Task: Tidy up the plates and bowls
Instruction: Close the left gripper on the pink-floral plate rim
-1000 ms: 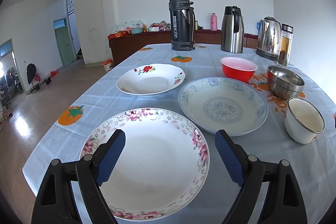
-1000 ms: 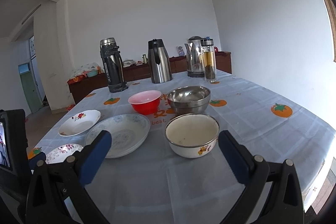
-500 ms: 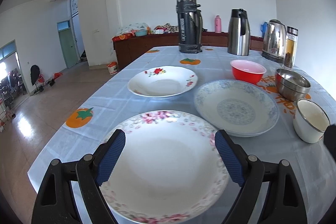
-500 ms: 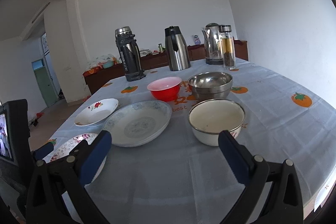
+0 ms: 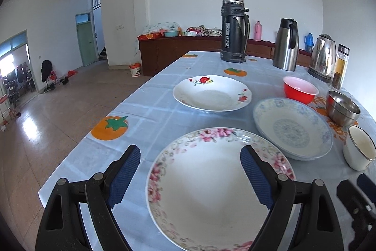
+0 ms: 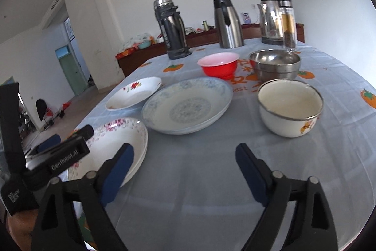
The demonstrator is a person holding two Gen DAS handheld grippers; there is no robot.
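The left gripper (image 5: 190,177) hangs low over the pink-flowered plate (image 5: 211,189), its blue pads spread wide; the left pad is over the tablecloth (image 5: 155,114) just beside the rim, the right pad over the plate's right side, neither clearly pressing on the plate. The right gripper (image 6: 184,172) is over bare cloth at the near edge of the table, with nothing between its pads (the jaws are closing at this moment, yet stand well apart).

Layout of the crockery:
- The pink-flowered plate sits nearest the person, at the table's left front corner.
- The blue-patterned plate (image 6: 188,106) lies just beyond it to the right, the rims nearly touching.
- The red-flowered plate (image 5: 211,93) lies further back on the left.
- The white enamel bowl (image 6: 290,107) stands right of the blue-patterned plate.
- Behind these stand the red bowl (image 6: 218,65) and the steel bowls (image 6: 275,64), nested.

Flasks and a kettle (image 6: 270,20) line the far edge.
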